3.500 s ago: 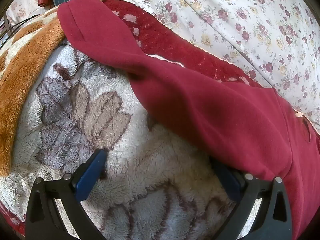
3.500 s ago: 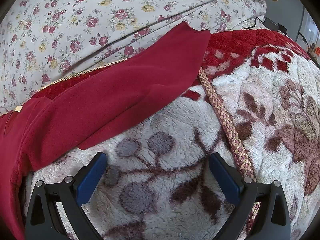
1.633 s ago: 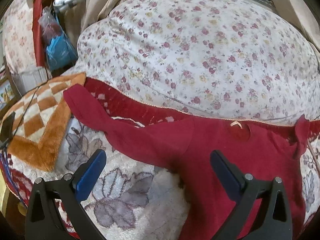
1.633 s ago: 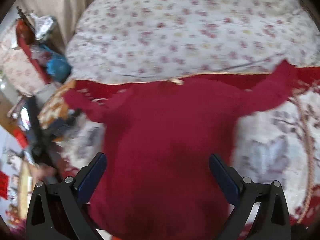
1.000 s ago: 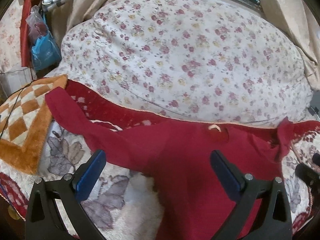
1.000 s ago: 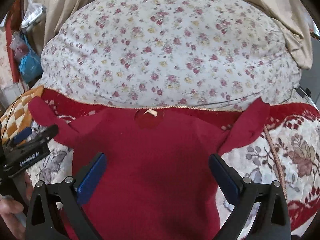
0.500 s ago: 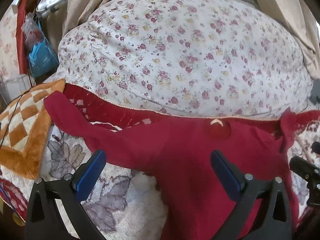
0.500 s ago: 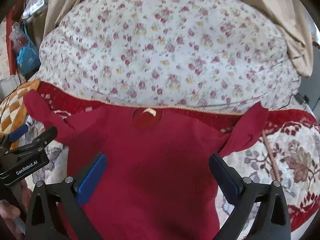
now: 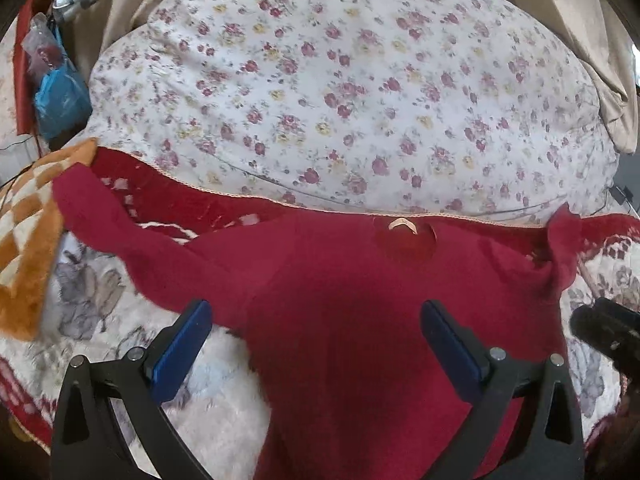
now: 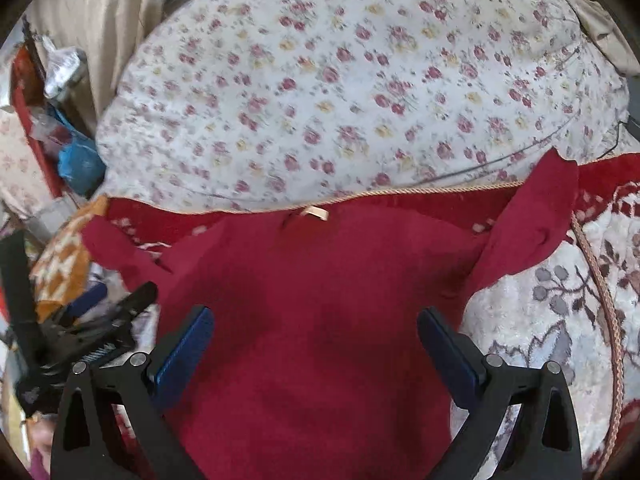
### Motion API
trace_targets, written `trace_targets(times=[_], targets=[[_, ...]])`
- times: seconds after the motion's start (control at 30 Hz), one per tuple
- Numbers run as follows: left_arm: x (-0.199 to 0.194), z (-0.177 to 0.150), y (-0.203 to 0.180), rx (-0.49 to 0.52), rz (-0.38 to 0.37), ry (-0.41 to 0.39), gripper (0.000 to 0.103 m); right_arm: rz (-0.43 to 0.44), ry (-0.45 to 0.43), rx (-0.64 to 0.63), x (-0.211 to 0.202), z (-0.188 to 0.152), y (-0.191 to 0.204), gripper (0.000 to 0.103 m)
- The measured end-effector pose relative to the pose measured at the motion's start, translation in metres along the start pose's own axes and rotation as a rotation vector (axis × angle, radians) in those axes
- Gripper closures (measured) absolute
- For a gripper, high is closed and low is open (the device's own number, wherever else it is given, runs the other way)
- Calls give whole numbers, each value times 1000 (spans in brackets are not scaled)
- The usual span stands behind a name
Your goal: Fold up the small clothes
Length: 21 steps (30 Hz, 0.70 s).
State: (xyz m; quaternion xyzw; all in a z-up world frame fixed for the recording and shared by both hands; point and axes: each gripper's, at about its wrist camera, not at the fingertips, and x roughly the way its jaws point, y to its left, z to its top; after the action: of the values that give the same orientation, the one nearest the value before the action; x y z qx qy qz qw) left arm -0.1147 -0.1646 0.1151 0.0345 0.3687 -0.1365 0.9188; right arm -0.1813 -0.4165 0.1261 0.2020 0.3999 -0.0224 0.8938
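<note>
A small dark red long-sleeved top (image 9: 360, 312) lies spread flat on a fleece blanket, collar with a pale label (image 9: 402, 224) at the far side and both sleeves stretched out sideways. It also shows in the right wrist view (image 10: 320, 320). My left gripper (image 9: 316, 340) is open and empty, held above the top's left half. My right gripper (image 10: 316, 340) is open and empty above the top's middle. The left gripper also shows at the left edge of the right wrist view (image 10: 104, 308).
A floral quilt (image 9: 340, 100) is heaped behind the top. An orange checked plush blanket (image 9: 24, 248) lies at the left. A blue bag (image 9: 60, 100) and clutter stand at the far left. The fleece blanket (image 10: 560, 320) with braided trim extends right.
Both grippers pulled back from the sleeve ends and rose, so the whole top came into view. In the last half second they moved in a little closer over it.
</note>
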Motion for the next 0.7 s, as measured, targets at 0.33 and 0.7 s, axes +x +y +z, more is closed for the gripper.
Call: trace_targets(times=[0.33,0.7], targets=[[33,-8,8,50,44,29,0,-131,-17,-10,42,2,21,0],[33,-14,12,-11,-10,74,0,-183,17,-21,57,-4,24,0]])
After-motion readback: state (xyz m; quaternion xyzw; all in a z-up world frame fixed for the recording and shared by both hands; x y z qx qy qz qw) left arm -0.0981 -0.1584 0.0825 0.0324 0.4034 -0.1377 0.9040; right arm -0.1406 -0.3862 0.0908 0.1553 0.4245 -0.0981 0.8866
